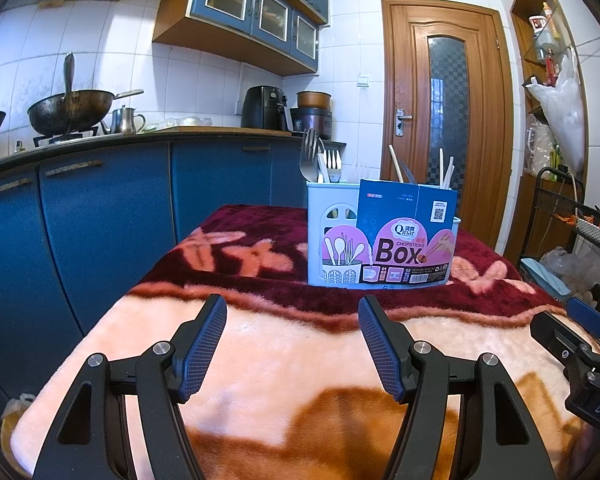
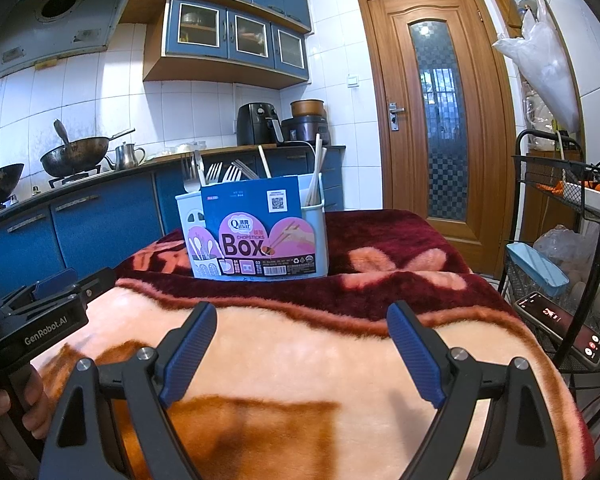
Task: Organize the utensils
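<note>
Two grippers in view, both spread wide, nothing between the fingers: left gripper (image 1: 292, 312) and right gripper (image 2: 302, 320) both hover over the pink part of the blanket (image 1: 284, 360), short of the utensil holder (image 1: 380, 236)

One holder, pale blue plastic, upright on the dark red band of the blanket, wrapped in a "Qinar Chopsticks Box" label (image 1: 404, 232)

Counts inside the holder, as far as visible:
- metal forks (image 1: 310, 156) in the left-hand compartment, at least three, exact count unclear since tines overlap
- one white plastic fork (image 1: 358, 170) just right of them
- chopsticks (image 1: 444, 170) in the right-hand compartment, roughly four pale sticks, one (image 1: 396, 164) leaning left

All utensils sit handle-down, tips above the rim

Behind the holder, left: counter with two woks, nearer one (image 1: 70, 110) on the stove, one metal kettle (image 1: 126, 120), one black air fryer (image 1: 265, 107)
Behind the holder, right: one wooden door (image 1: 446, 120)
Right of the holder: one phone (image 2: 560, 328), screen lit, on a wire rack
</note>
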Available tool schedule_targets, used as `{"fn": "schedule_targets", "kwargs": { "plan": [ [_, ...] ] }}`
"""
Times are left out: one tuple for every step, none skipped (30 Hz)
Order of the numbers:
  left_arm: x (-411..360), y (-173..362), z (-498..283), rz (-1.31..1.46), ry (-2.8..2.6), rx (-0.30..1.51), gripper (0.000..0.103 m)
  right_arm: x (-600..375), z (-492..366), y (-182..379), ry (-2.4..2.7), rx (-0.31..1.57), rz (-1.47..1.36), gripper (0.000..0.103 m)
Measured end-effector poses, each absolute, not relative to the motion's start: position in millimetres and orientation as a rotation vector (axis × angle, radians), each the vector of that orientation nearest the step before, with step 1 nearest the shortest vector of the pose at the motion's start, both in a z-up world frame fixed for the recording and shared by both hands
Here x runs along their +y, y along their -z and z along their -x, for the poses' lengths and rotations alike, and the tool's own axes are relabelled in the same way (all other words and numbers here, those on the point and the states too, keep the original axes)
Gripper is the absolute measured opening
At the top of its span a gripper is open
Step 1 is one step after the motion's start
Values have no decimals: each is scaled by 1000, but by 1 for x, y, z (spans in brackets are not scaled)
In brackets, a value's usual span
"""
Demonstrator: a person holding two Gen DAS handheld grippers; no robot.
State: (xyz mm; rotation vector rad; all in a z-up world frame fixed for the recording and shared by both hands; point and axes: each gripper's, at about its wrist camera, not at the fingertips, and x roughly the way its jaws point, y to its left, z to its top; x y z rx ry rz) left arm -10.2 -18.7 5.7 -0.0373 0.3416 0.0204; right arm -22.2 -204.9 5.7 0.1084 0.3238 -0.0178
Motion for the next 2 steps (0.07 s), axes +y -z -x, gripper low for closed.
{"fn": "schedule_targets", "kwargs": {
  "plan": [
    [-19,-6,10,38,-21,342,70,-205,22,-6,18,324,-108,89],
    [-20,-6,10,38,-21,343,70,-205,22,-6,18,324,-108,89]
  ]
}}
